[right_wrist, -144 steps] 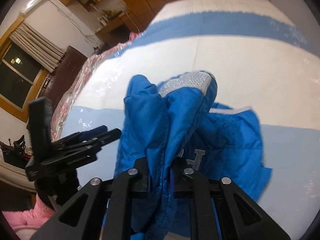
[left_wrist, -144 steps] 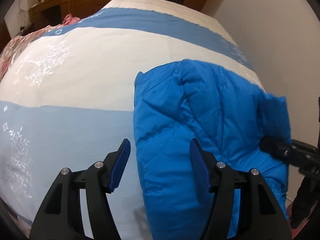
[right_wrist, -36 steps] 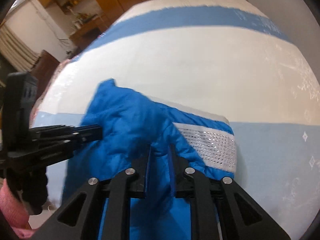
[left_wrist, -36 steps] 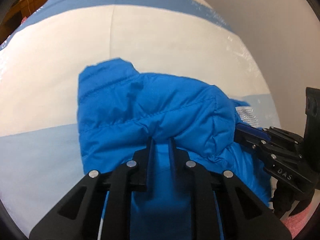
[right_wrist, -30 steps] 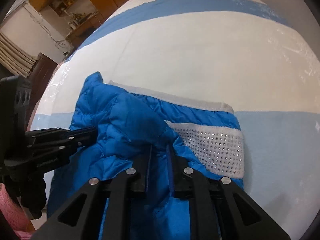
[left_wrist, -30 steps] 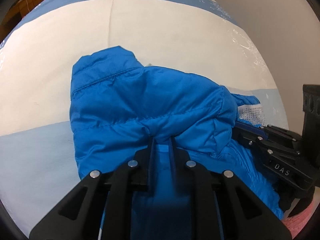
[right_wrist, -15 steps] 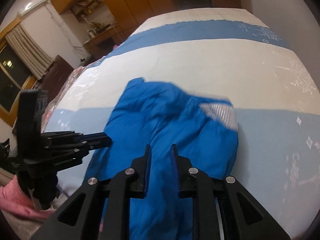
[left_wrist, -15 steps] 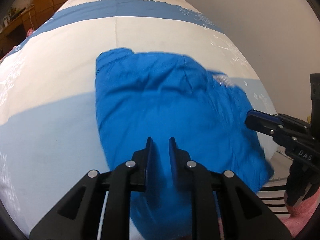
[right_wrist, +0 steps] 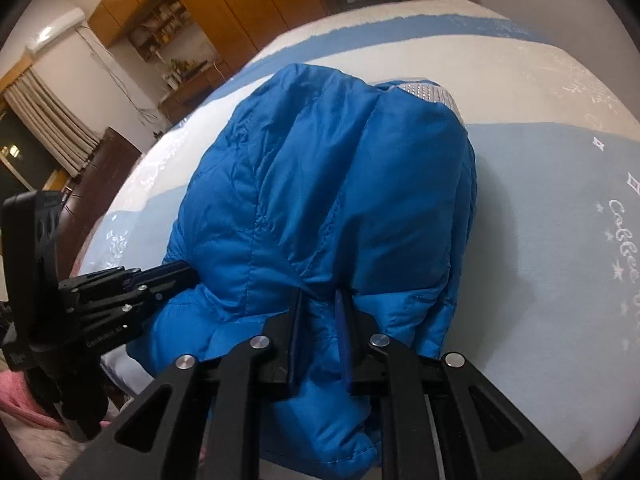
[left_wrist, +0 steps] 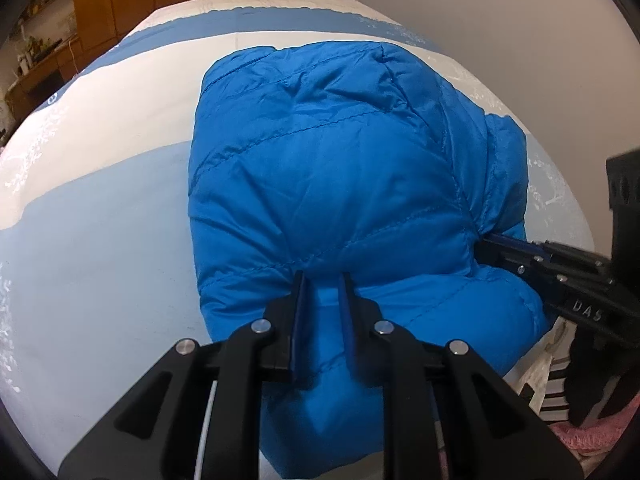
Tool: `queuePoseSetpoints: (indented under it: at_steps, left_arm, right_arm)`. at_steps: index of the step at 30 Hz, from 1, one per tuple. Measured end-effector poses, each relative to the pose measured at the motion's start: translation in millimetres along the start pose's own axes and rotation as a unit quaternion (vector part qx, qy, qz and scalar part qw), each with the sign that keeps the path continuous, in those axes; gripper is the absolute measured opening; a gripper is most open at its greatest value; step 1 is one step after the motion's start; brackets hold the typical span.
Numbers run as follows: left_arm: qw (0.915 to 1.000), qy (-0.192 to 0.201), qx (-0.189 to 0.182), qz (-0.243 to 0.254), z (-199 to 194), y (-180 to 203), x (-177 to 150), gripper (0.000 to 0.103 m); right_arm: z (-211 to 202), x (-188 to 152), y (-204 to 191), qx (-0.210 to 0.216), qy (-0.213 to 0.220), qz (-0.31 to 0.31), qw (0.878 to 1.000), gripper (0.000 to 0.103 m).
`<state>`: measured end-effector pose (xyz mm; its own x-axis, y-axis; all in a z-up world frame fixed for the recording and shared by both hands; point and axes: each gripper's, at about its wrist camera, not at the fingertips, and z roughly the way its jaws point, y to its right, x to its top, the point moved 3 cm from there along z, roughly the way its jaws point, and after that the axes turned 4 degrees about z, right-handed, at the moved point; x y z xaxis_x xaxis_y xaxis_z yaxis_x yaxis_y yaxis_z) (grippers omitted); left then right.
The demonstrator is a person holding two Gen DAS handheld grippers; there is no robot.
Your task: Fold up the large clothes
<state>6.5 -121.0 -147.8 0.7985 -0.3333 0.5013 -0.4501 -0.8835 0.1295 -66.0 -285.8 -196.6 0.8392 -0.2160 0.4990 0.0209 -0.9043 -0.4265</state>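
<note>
The blue puffer jacket (left_wrist: 344,184) lies bunched on the bed (left_wrist: 100,240), over its pale blue and white striped cover, near the edge. The left gripper (left_wrist: 322,280) pinches the jacket's near hem. The right gripper (right_wrist: 320,296), just beside it, is closing, with jacket fabric clamped between its jaws. Wooden cabinets (right_wrist: 240,8) stand beyond the bed.

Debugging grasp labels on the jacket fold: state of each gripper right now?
Left gripper: shut on the blue puffer jacket.
Right gripper: jaws closing, pinching a fold of the same jacket.
</note>
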Motion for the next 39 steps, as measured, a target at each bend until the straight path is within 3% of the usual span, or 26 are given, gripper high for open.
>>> queuePoseSetpoints:
  at_steps: [6,8,12,17,19,20,22,25,32,39]
  left_arm:
    - [0.9989,-0.02,-0.02,-0.037,-5.7,-9.0,13.1,0.016]
    - [0.9988,-0.022,-0.008,-0.044,-14.7,-13.4,15.5,0.017]
    - [0.9981,-0.028,0.03,-0.046,-23.8,-19.0,22.9,0.036]
    - [0.997,-0.024,0.06,-0.042,-33.8,-24.4,33.7,0.05]
    - [0.9968,-0.026,0.059,-0.048,-32.0,-29.5,39.4,0.056]
    - [0.9967,-0.026,0.06,-0.049,-31.6,-33.4,45.1,0.058]
    - [0.9967,-0.025,0.054,-0.056,-28.0,-39.7,52.6,0.064]
    - [0.9968,-0.027,0.049,-0.058,-25.1,-45.1,56.6,0.07]
    - [0.9971,-0.038,0.018,-0.064,-9.3,-54.3,61.6,0.074]
    - [0.9962,-0.048,-0.031,-0.066,7.9,-64.7,61.4,0.085]
  right_arm:
    - [-13.4,14.5,1.8,0.024,-0.01,0.035,0.999,0.016]
    - [-23.9,21.3,-0.8,0.026,-0.004,0.037,0.999,0.019]
    - [-42.0,32.1,-11.6,-0.001,0.014,0.018,1.0,0.031]
    - [-53.7,47.4,-8.6,-0.028,0.027,0.021,0.999,0.047]
    - [-55.1,55.2,-4.0,-0.043,0.031,0.031,0.998,0.064]
    - [-56.6,58.6,0.8,-0.044,0.033,0.039,0.998,0.068]
    - [-56.0,63.0,9.8,-0.034,0.029,0.052,0.998,0.08]
    - [-47.7,64.7,18.2,-0.016,0.012,0.06,0.998,0.086]
    - [-16.6,61.0,42.6,0.044,-0.032,0.111,0.992,0.087]
    - [11.6,51.5,56.7,0.094,-0.071,0.126,0.985,0.094]
